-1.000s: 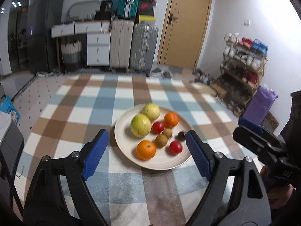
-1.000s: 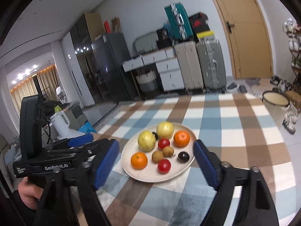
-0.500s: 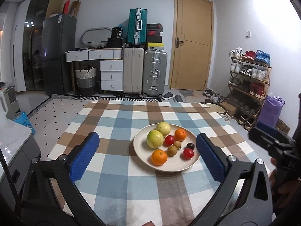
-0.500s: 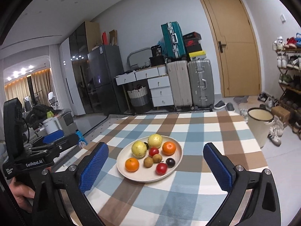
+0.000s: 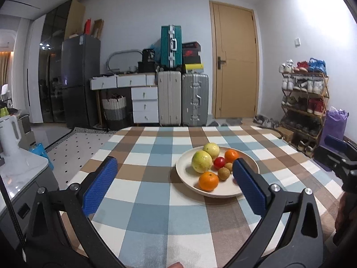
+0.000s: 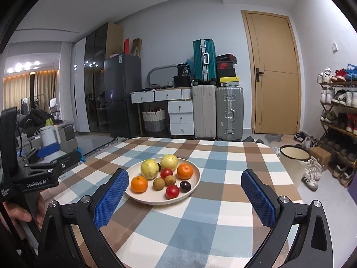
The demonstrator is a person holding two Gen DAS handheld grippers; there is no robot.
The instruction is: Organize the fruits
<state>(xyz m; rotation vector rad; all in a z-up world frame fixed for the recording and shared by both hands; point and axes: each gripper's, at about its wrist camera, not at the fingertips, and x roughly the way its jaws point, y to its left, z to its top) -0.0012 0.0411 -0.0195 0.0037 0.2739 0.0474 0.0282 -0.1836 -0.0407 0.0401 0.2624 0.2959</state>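
Here, round fruits [image 6: 162, 177] are heaped on a plate [image 6: 196, 178] on the checked table [image 6: 223, 201]. Both grippers [image 5: 174, 189] [image 6: 185, 198] are held wide open, empty. Soft, rolly fruit is best pinched gently across its middle.

Both handheld tools are black, with angular triangular cut-outs in the arms. The left gripper [image 5: 174, 178] and right gripper [image 6: 185, 189] carry blue dimpled pads [image 6: 111, 198] fixed beside silver screws [image 5: 274, 187]. White "GenRobot.AI" lettering [image 6: 36, 184] marks the left gripper's body.
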